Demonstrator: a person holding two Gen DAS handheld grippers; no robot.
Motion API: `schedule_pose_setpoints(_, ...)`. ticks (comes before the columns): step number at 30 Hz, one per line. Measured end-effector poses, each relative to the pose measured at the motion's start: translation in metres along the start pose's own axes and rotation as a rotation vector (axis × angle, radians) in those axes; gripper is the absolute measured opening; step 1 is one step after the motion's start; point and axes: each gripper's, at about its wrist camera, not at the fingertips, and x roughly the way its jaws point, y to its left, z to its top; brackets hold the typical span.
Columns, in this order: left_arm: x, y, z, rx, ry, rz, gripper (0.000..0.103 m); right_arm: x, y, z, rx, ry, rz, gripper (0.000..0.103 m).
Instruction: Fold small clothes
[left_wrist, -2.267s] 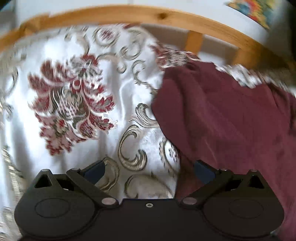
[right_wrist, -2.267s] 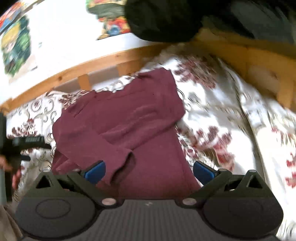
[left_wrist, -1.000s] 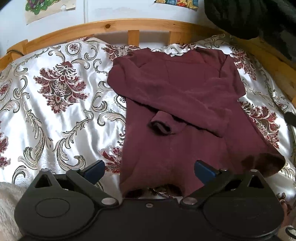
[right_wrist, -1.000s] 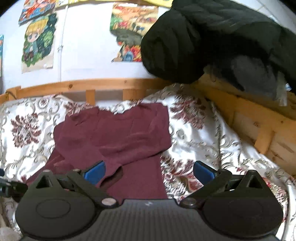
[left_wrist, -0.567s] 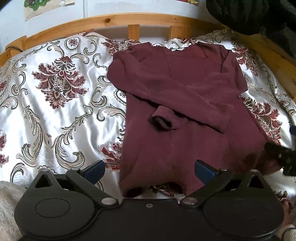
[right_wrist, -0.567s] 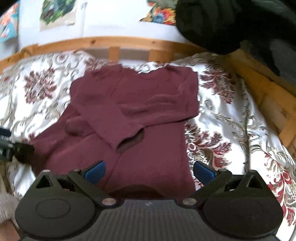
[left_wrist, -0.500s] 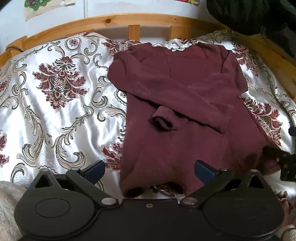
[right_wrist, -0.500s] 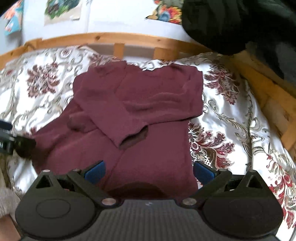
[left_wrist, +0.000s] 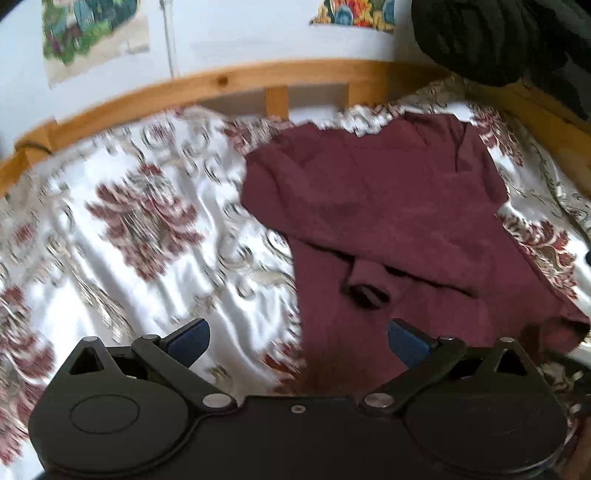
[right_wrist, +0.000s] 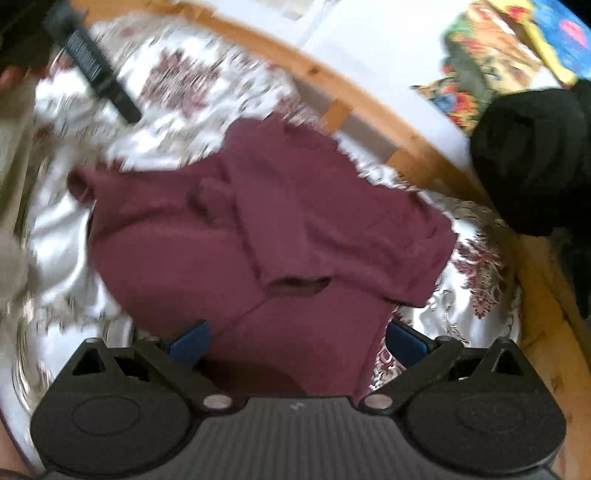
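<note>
Bedspread (left_wrist: 122, 258), white satin with red floral scrolls, covers everything below the wooden bed rail (left_wrist: 229, 79), where posters (left_wrist: 94, 35) hang on the wall and a black bundle (right_wrist: 535, 158) sits in the corner. On it lies the maroon sweater (left_wrist: 388, 206), long axis running from the rail toward both tongs, neck at the rail, hem nearest, both sleeves crossed over the chest. The left gripper (left_wrist: 298, 338) hovers spread wide over the hem's left edge; the right gripper (right_wrist: 295, 338) gapes likewise above the hem, gripping nothing.
</note>
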Motion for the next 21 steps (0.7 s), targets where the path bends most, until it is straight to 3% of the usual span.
schedule_pose_setpoints(4, 0.008, -0.005, -0.007, 0.004, 0.045, -0.022, 0.102, 0.002, 0.018, -0.002, -0.095, 0.007, 0.077, 0.103)
schedule_pose_setpoints(10, 0.008, -0.013, -0.013, 0.047, 0.058, -0.013, 0.102, 0.015, 0.033, -0.005, -0.153, 0.074, 0.081, 0.103)
schedule_pose_setpoints(21, 0.007, -0.01, -0.012, 0.036, 0.06, -0.003, 0.102, 0.02, 0.034, -0.008, -0.178, 0.108, 0.112, 0.103)
